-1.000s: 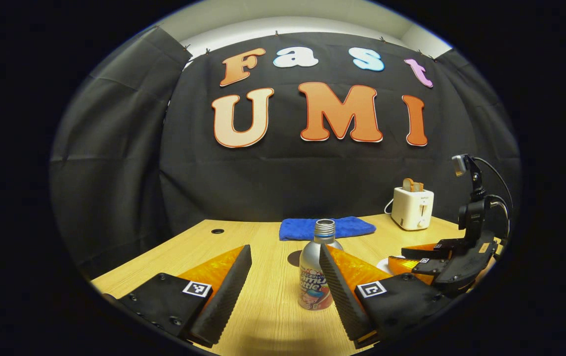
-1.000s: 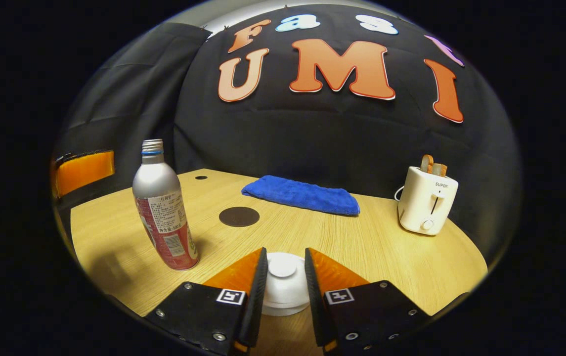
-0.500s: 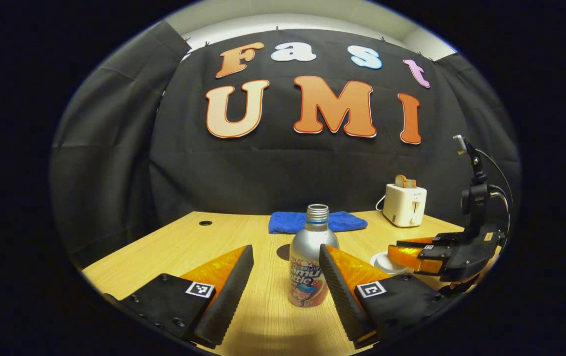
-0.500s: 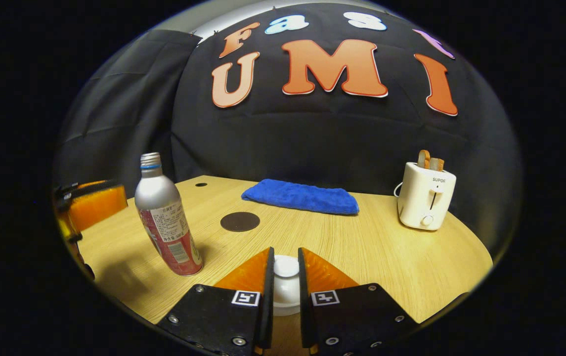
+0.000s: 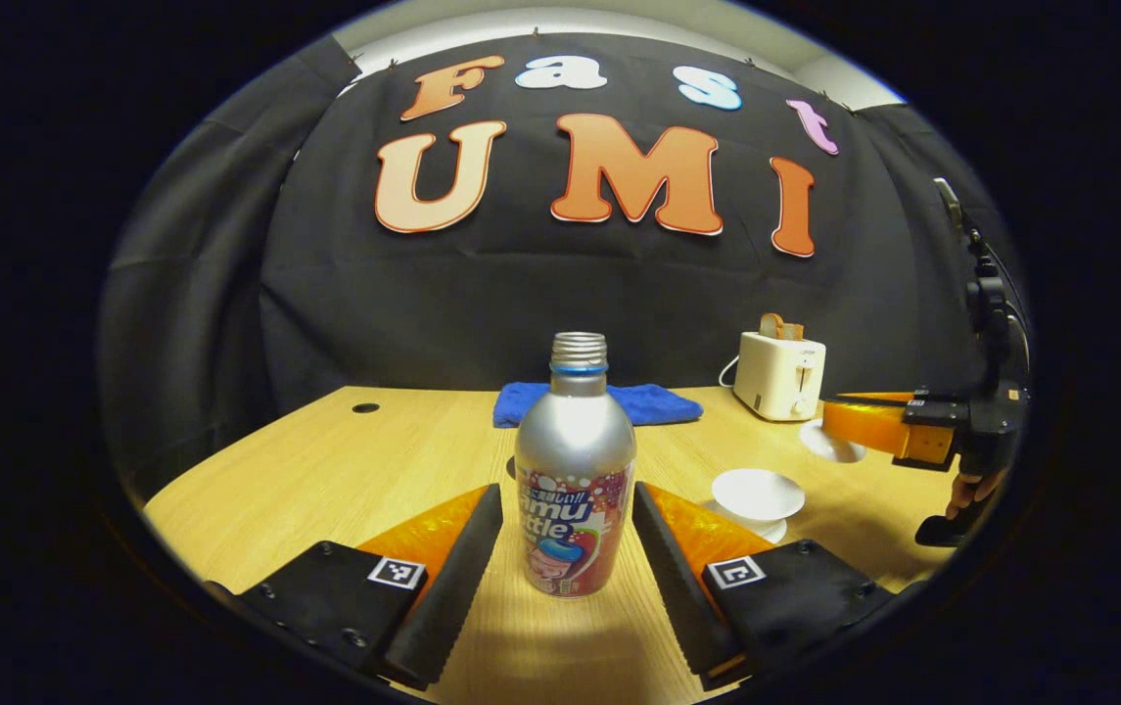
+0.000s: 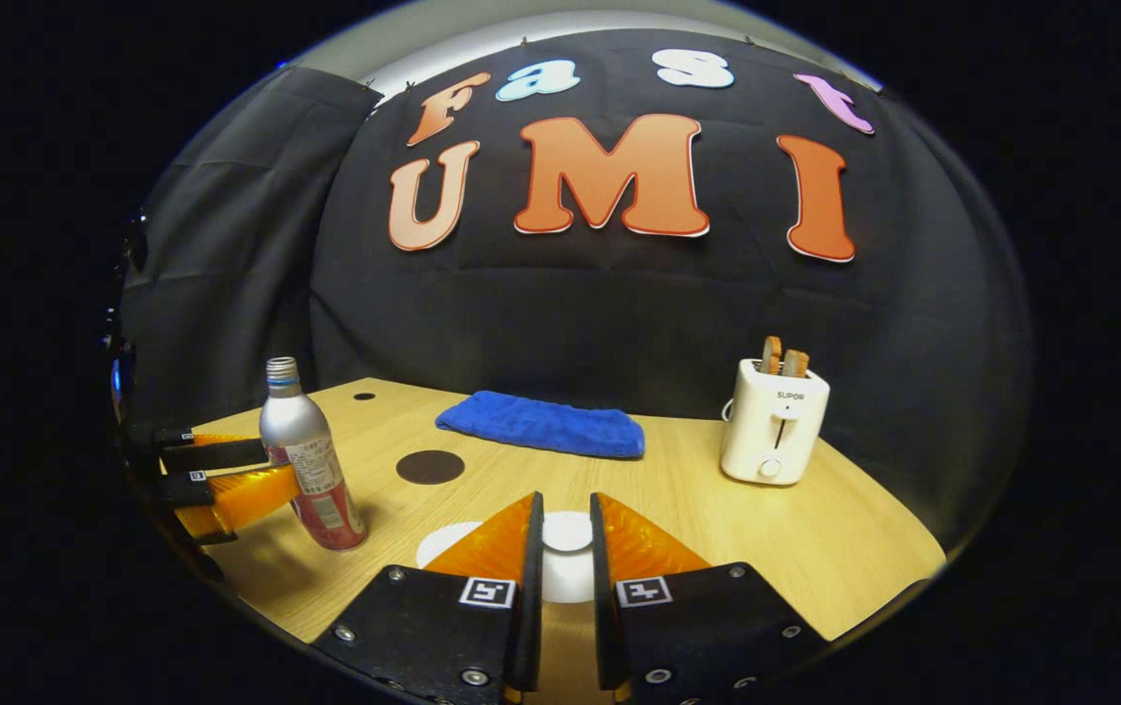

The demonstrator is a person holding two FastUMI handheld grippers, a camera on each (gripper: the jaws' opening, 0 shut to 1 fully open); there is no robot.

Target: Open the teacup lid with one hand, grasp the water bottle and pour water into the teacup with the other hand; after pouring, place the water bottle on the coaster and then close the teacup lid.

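Risk sits with the water bottle (image 5: 575, 480): it stands upright on the desk (image 5: 325, 470) between the left gripper (image 5: 568, 534)'s wide-open fingers, unheld, so an off-centre close could tip it. Right gripper (image 6: 566, 548) is clamped on the lid (image 6: 567, 532), apparently lifted clear of the teacup (image 5: 758, 497) toward the desk's right edge. Coaster (image 6: 430, 466) lies before the blue towel (image 6: 540, 423). I leave the bottle's label unread.

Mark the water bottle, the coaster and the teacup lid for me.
water bottle (image 5: 575, 460), left gripper view, silver shoulder.
coaster (image 6: 430, 467), right gripper view, disc's middle.
teacup lid (image 6: 567, 531), right gripper view, knob between the fingers.
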